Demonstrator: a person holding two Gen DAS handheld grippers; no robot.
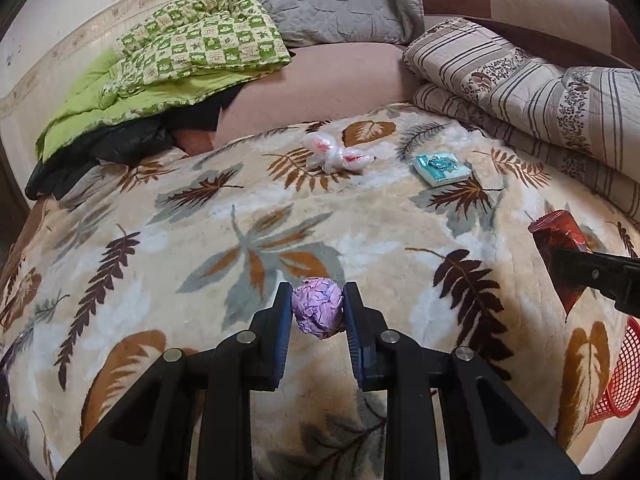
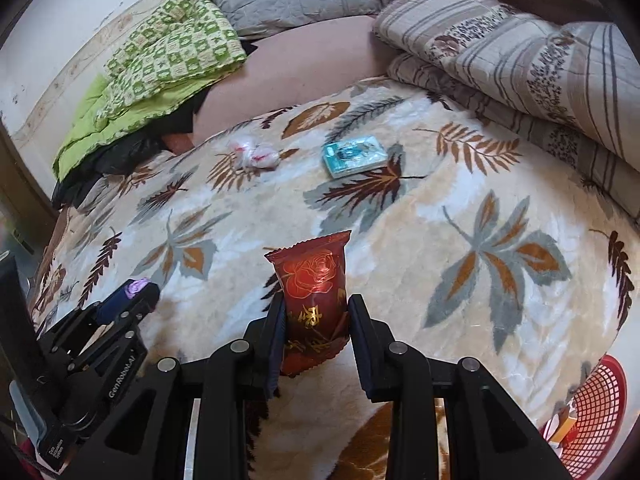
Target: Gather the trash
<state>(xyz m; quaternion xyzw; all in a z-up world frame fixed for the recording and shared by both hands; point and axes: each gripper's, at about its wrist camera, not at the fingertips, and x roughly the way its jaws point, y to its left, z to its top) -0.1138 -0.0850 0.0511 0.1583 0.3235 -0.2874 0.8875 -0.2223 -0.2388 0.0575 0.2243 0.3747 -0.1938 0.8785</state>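
My left gripper point(image 1: 318, 312) is shut on a crumpled purple paper ball point(image 1: 318, 310) above the leaf-patterned blanket point(image 1: 240, 200). My right gripper point(image 2: 316, 320) is shut on a dark red snack wrapper point(image 2: 312, 280) with a gold rose print, held upright. The wrapper also shows at the right edge of the left wrist view point(image 1: 560, 236). The left gripper with the purple ball point(image 2: 136, 286) shows at the lower left of the right wrist view. A crumpled clear plastic bag point(image 1: 336, 154) point(image 2: 254, 156) and a teal tissue pack point(image 1: 440, 168) point(image 2: 354, 156) lie farther back on the blanket.
A red mesh basket point(image 2: 588, 412) point(image 1: 620, 380) stands at the lower right, off the bed's edge, with some paper in it. Folded striped quilts point(image 1: 540, 100) lie at the right, a green checked quilt point(image 1: 192, 52) and a grey pillow point(image 1: 332, 0) at the back.
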